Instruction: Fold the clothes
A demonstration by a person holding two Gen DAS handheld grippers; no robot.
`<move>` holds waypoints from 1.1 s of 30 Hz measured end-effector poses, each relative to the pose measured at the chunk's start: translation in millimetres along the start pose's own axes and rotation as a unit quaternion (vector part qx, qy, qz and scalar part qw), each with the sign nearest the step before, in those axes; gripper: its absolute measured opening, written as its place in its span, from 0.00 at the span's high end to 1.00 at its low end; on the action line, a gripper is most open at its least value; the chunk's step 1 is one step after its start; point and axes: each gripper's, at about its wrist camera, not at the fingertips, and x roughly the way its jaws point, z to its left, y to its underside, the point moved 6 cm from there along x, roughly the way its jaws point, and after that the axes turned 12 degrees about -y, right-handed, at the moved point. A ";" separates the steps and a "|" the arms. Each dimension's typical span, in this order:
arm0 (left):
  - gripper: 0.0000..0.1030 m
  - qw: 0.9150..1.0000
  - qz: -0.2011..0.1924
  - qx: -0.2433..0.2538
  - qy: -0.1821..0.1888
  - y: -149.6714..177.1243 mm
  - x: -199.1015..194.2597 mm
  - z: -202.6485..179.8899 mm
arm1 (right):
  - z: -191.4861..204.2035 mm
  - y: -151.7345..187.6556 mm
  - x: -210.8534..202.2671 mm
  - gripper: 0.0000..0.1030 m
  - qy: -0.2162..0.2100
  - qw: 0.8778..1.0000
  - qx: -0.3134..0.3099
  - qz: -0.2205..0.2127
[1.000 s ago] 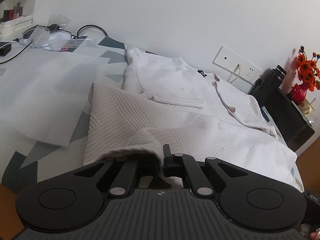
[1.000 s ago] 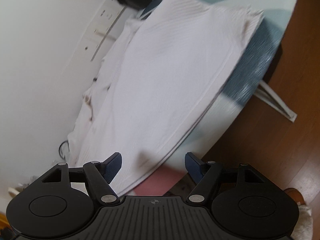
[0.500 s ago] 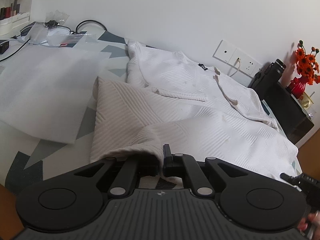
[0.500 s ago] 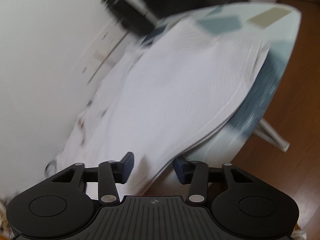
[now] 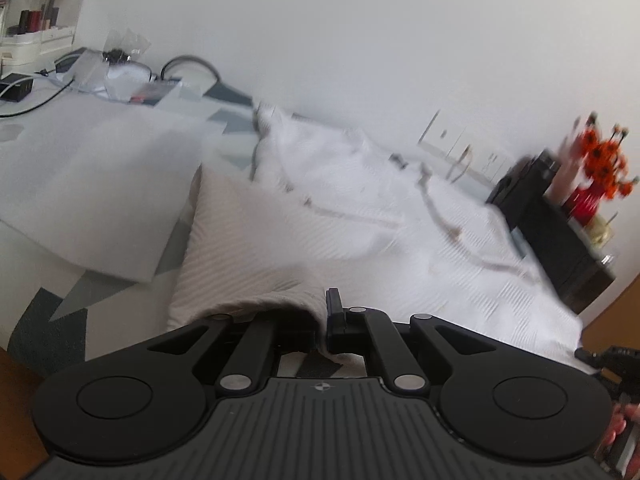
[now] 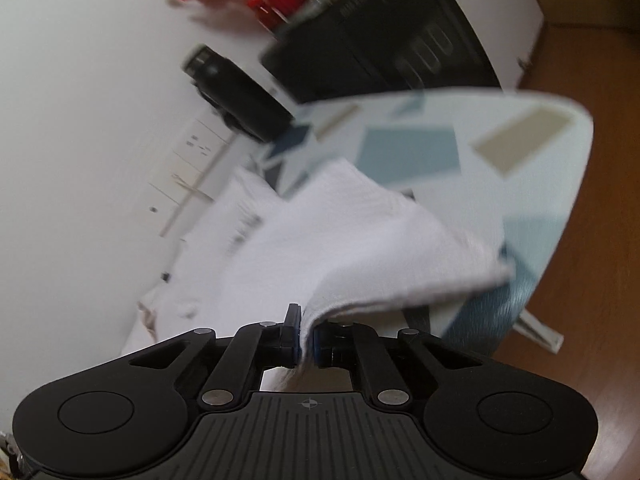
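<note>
A white ribbed garment [image 5: 360, 216] lies spread over the patterned table [image 5: 60, 304], its collar towards the wall. My left gripper [image 5: 325, 320] is shut on the garment's near hem, which bunches up between the pads. In the right wrist view the same white garment [image 6: 340, 240] has its corner lifted off the table [image 6: 520, 128], and my right gripper [image 6: 306, 338] is shut on that edge, cloth pinched between the blue pads. The right gripper's black body [image 5: 612, 360] shows at the lower right edge of the left wrist view.
A folded white cloth [image 5: 88, 184] lies left of the garment. Cables and plastic bags [image 5: 120, 64] clutter the far left. A black cabinet [image 5: 560, 240] with orange flowers [image 5: 604, 156] stands at the right. Wooden floor [image 6: 592, 260] lies beyond the table's edge.
My right gripper closed from wide open onto the garment's edge and lifted it. The left gripper kept its grip and shifted slightly; the view blurred.
</note>
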 end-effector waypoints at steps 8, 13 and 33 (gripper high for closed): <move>0.95 0.999 -0.045 -0.018 0.025 1.5 -68.0 3.5 | 64.7 -33.5 -72.6 0.95 -0.057 0.994 -0.097 -0.008; 0.95 0.996 -0.087 -0.030 -0.010 25.3 -114.1 2.4 | 87.9 -38.5 -109.0 0.95 -0.094 0.984 -0.150 0.029; 0.95 0.992 -0.067 -0.024 -0.100 99.4 -145.2 -18.5 | 16.8 -21.9 -149.3 0.91 -0.062 0.966 -0.202 0.146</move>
